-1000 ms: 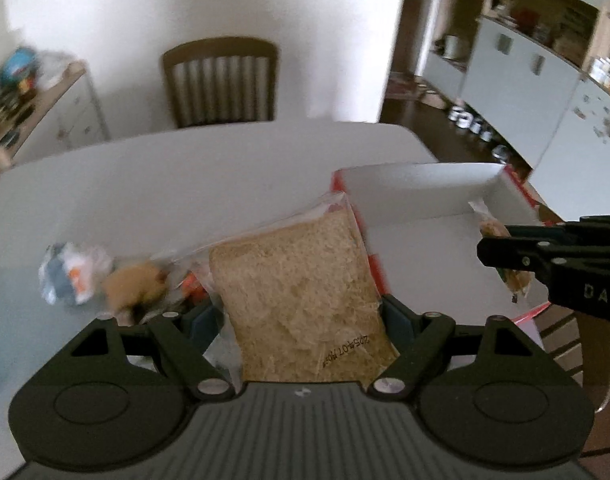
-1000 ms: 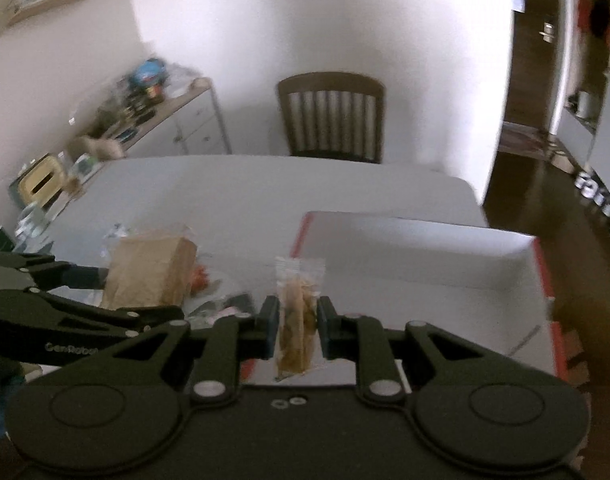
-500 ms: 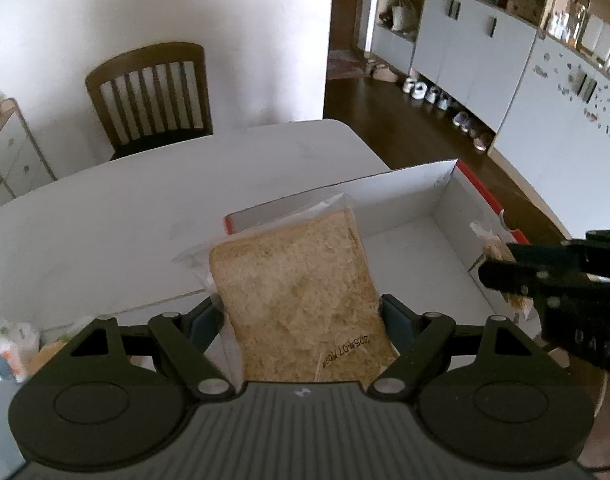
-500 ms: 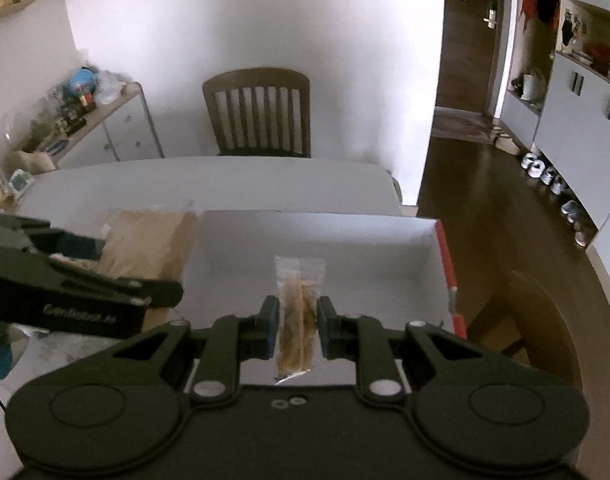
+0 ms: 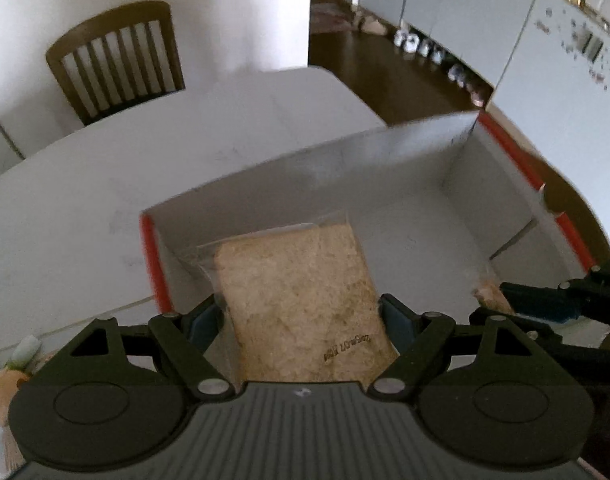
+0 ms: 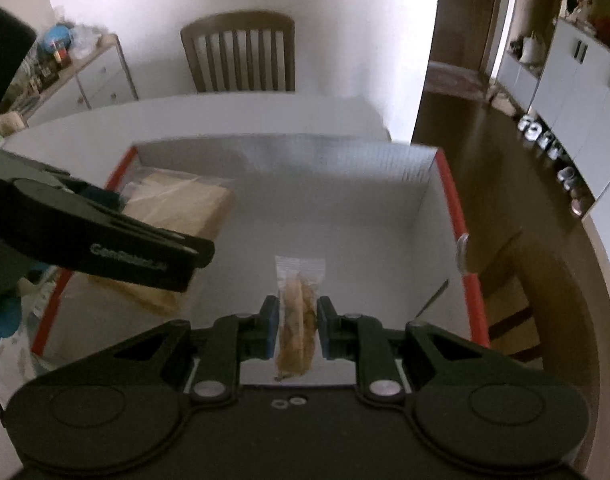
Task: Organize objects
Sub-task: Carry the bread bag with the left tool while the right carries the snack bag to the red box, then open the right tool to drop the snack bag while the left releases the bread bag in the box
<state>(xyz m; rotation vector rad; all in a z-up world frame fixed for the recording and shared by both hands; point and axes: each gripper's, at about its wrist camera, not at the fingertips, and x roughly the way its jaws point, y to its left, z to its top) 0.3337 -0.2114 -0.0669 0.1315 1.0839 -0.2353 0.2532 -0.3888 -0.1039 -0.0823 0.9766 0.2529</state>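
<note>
My left gripper (image 5: 301, 314) is shut on a clear bag of sliced brown bread (image 5: 305, 300), held over the left part of a white cardboard box with red rims (image 5: 385, 160). The same bread bag (image 6: 177, 208) shows in the right wrist view behind the left gripper's black finger (image 6: 105, 248). My right gripper (image 6: 297, 326) is shut on a small clear snack packet (image 6: 299, 320) with tan pieces inside, hanging over the box floor (image 6: 345, 220). In the left wrist view the right gripper's tip and the packet (image 5: 491, 294) sit at the right edge.
The box lies on a white table (image 5: 125, 168) near its right edge. A wooden chair (image 6: 241, 52) stands behind the table, with a white wall beyond. Wrapped items (image 5: 9, 376) lie on the table left of the box. A chair back (image 6: 517, 300) is right of the box.
Both grippers have moved to the right and down, from over the table to over the inside of the box. Each keeps its hold: bread bag in the left, snack packet in the right.
</note>
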